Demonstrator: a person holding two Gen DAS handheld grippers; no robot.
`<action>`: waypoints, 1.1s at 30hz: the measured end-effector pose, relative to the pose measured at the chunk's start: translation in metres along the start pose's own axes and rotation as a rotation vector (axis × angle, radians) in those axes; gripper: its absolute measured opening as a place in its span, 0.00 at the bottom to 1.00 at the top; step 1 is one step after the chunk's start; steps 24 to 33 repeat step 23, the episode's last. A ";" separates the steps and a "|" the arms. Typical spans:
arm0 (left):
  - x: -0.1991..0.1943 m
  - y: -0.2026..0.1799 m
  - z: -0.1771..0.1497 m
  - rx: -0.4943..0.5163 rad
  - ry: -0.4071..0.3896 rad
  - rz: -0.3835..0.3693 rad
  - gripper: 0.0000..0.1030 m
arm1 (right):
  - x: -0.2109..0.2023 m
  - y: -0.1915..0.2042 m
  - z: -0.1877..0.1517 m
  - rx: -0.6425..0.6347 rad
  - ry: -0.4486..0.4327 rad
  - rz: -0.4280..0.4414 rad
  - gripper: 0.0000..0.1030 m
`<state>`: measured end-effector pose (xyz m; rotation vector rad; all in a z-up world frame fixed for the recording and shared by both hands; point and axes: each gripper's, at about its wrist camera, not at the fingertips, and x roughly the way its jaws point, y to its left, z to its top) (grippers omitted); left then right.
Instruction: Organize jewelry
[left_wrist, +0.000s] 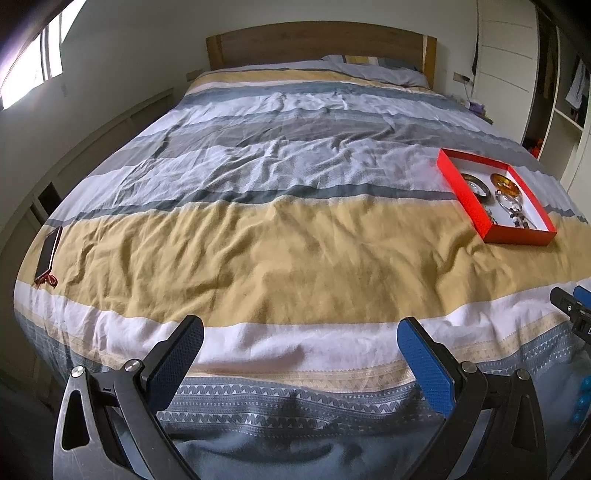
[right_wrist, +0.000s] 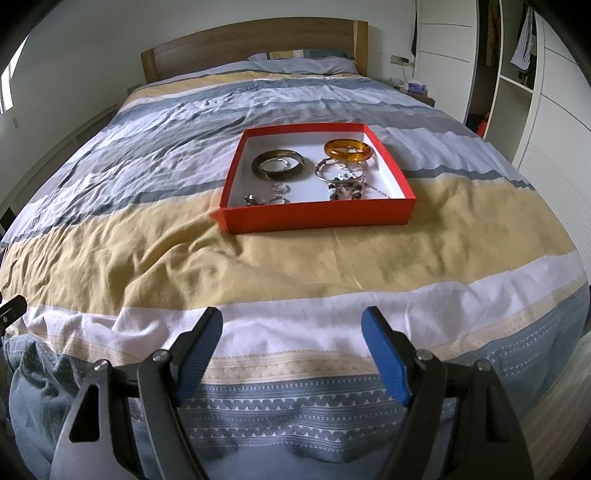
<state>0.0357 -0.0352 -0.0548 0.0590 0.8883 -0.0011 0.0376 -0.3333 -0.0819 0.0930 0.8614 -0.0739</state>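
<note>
The right gripper (right_wrist: 291, 350) hung over the foot of the bed (right_wrist: 258, 258), jaws wide and empty; the left gripper (left_wrist: 299, 354) likewise, spread on nothing. The red tray (right_wrist: 317, 218) sat well ahead on the yellow stripe, keeping bangles, rings and chains (right_wrist: 343, 186) together. A phone (left_wrist: 48, 251) lay far left. Nothing blocked the reach.

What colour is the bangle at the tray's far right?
Translucent amber-orange bangle; clearest in the right wrist view.
</note>
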 end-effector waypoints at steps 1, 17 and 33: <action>0.000 0.000 0.001 -0.001 0.001 -0.002 0.99 | 0.000 -0.001 0.000 0.001 0.002 0.000 0.74; -0.006 -0.002 -0.003 0.002 -0.002 0.000 0.99 | -0.007 -0.002 -0.004 -0.009 0.029 0.001 0.74; -0.011 -0.002 -0.002 -0.007 -0.008 -0.001 0.99 | -0.008 -0.003 -0.005 -0.006 0.031 -0.002 0.74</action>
